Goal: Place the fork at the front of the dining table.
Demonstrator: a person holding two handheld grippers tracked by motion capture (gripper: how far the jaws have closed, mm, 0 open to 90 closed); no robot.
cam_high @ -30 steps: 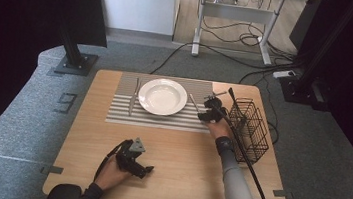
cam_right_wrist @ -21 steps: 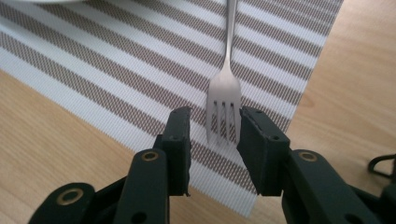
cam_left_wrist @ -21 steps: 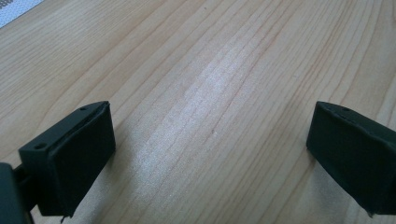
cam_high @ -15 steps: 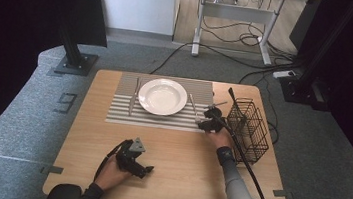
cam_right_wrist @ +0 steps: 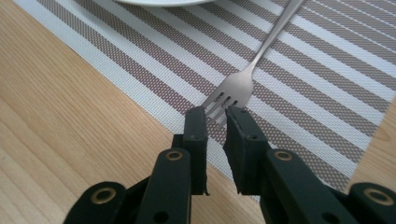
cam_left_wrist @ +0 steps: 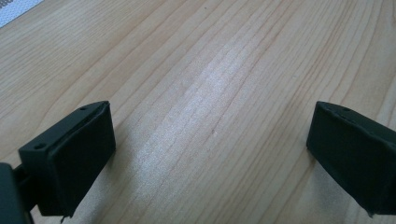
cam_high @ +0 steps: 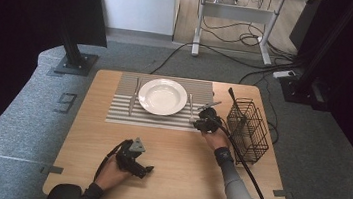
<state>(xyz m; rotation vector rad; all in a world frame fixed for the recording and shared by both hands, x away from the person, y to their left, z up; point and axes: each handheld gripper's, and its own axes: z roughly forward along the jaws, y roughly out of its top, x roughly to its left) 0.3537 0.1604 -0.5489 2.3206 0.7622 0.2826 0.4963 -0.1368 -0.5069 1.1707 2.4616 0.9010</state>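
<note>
Meanwhile the right gripper point(cam_right_wrist: 215, 122) pinches the fork point(cam_right_wrist: 261, 51) tines on the striped placemat point(cam_right_wrist: 327, 93); the left gripper point(cam_left_wrist: 210, 140) rests on the near worktop point(cam_left_wrist: 210, 56), jaws spread.

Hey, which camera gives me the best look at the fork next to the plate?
The right gripper view: the fork is close up, tines between the nearly closed jaws of the right gripper, lying on the striped placemat. In the high view it is a thin sliver. The left gripper view faces bare table.
</note>
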